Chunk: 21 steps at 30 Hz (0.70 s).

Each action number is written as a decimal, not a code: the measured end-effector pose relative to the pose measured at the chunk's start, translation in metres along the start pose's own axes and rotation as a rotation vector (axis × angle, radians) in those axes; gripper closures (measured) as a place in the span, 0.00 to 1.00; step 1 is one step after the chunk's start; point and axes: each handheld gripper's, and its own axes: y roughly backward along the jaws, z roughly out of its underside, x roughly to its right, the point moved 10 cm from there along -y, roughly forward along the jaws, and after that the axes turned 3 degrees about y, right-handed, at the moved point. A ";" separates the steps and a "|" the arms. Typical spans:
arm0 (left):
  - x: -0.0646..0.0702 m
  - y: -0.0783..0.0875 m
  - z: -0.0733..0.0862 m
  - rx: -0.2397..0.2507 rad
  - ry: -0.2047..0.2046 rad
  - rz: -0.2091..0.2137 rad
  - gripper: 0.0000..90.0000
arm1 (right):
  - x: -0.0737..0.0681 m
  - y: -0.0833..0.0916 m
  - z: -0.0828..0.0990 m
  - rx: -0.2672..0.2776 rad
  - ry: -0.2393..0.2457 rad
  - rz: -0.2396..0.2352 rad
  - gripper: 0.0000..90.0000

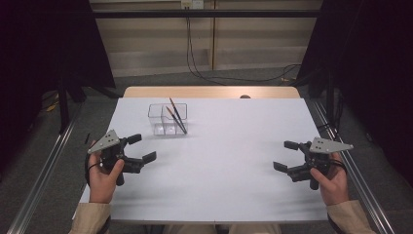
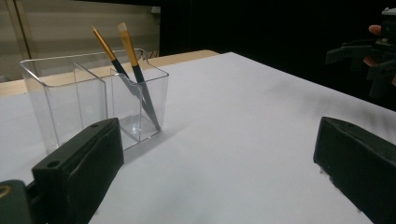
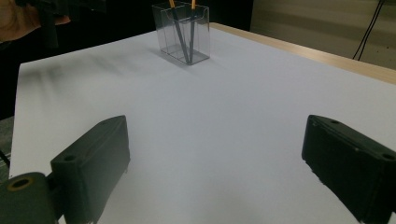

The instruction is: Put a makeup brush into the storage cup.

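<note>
From the high view, a white bench (image 1: 219, 161) carries a clear plastic holder (image 1: 168, 118) toward its far left of centre, divided into compartments, with two brushes (image 1: 175, 116) leaning together in its right-hand part, their tips rising above the rim. The left gripper (image 1: 144, 147) sits near the left edge in a hand (image 1: 103, 175), jaws spread wide and holding nothing; the right gripper (image 1: 285, 155) sits near the right edge in the other hand (image 1: 332, 183), jaws likewise spread wide and empty. Both are well apart from the holder. In the left gripper view, the wide-set black jaws frame bare bench (image 2: 243, 140), with the holder (image 2: 93, 100) just beyond the left jaw and the two yellow-handled brushes (image 2: 133, 70) tilted inside it; the right gripper (image 2: 369, 56) shows at far right. In the right gripper view, the jaws stand wide over the bench (image 3: 210, 121), and the holder (image 3: 183, 33) with its brushes (image 3: 184, 32) stands at the far side.
</note>
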 end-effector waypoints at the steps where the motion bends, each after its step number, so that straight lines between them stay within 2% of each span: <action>1: 0.000 0.001 0.000 0.003 -0.001 0.001 0.02 | 0.000 0.000 0.000 0.000 0.001 0.000 0.08; 9: 0.002 0.006 0.003 -0.005 -0.001 -0.002 0.02 | 0.000 0.000 0.000 0.003 0.002 0.001 0.08; 21: 0.009 0.007 0.004 -0.010 -0.010 0.016 0.02 | 0.001 0.000 0.000 0.002 0.004 0.003 0.08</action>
